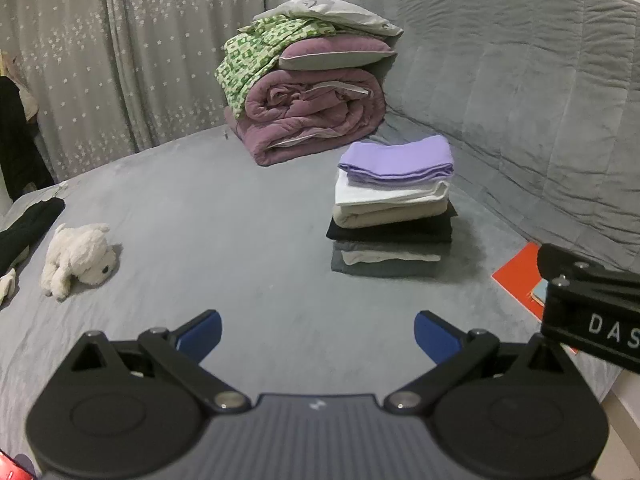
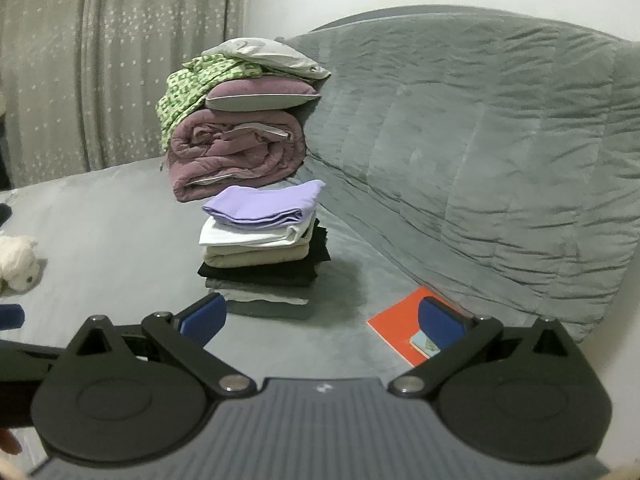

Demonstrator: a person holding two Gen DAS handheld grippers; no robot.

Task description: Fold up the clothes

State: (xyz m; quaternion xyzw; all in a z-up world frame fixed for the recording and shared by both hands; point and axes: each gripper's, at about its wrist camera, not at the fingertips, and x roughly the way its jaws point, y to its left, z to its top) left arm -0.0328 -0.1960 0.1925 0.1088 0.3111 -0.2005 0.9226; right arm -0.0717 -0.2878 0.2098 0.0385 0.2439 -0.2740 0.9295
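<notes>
A stack of folded clothes (image 1: 394, 208) stands on the grey bed, with a lilac piece (image 1: 400, 158) on top, then white, beige, black and grey ones; it also shows in the right wrist view (image 2: 262, 248). My left gripper (image 1: 318, 336) is open and empty, held above the bed in front of the stack. My right gripper (image 2: 322, 320) is open and empty, just in front of and right of the stack. A dark garment (image 1: 24, 228) lies at the bed's left edge.
A rolled mauve quilt with pillows and a green patterned cloth (image 1: 308, 92) sits at the back by the curtain. A white plush dog (image 1: 78, 258) lies left. An orange book (image 2: 404, 328) lies right, by the grey padded headboard (image 2: 480, 160).
</notes>
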